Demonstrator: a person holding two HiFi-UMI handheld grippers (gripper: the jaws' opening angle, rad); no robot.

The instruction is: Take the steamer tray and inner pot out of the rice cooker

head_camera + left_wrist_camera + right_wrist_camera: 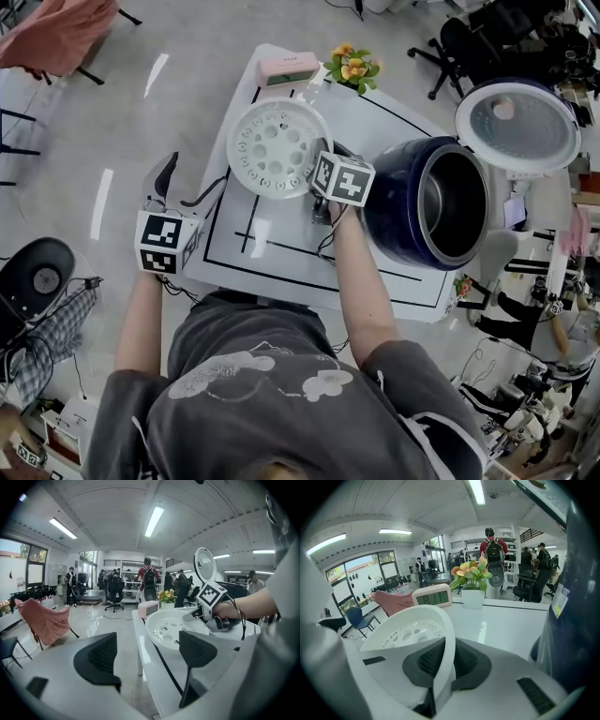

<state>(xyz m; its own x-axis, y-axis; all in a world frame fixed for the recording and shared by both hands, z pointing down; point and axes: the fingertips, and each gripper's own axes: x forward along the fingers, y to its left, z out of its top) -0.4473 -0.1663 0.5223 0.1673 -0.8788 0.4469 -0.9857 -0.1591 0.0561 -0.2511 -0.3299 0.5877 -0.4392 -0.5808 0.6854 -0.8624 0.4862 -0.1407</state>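
The steamer tray (pixel 272 148) is out of the cooker. It is a round, shallow dish of smooth white plastic, its flat floor pierced with rings of round holes, and nothing lies in it. It sits over the far left part of the bench (pixel 281 258), a glossy white top marked with thin black lines. Whether the tray's base touches that top cannot be told.

The right gripper (pixel 319 181) holds the tray at the 4 o'clock point of its rim. In the right gripper view the two ribbed black fingers (pixel 424 660) are closed on the thin upright wall of the tray, one pad on each side.

At 3 o'clock from the tray stands the rice cooker (pixel 403 211), a rounded body of glossy dark blue. Its inner pot (pixel 457 202), bright bare metal, sits inside it and looks empty. The round lid (pixel 517 127) stands open at 1 o'clock from the body, with a white rim and a grey inner face.

The left gripper (pixel 161 183) hangs off the bench's left edge, at 8 o'clock from the tray. Its fingers are spread apart with nothing between them.

At 12 o'clock from the tray stands a pale pink rectangular clock (pixel 288 70), and at 1 o'clock a small pot of orange and yellow flowers (pixel 352 67).
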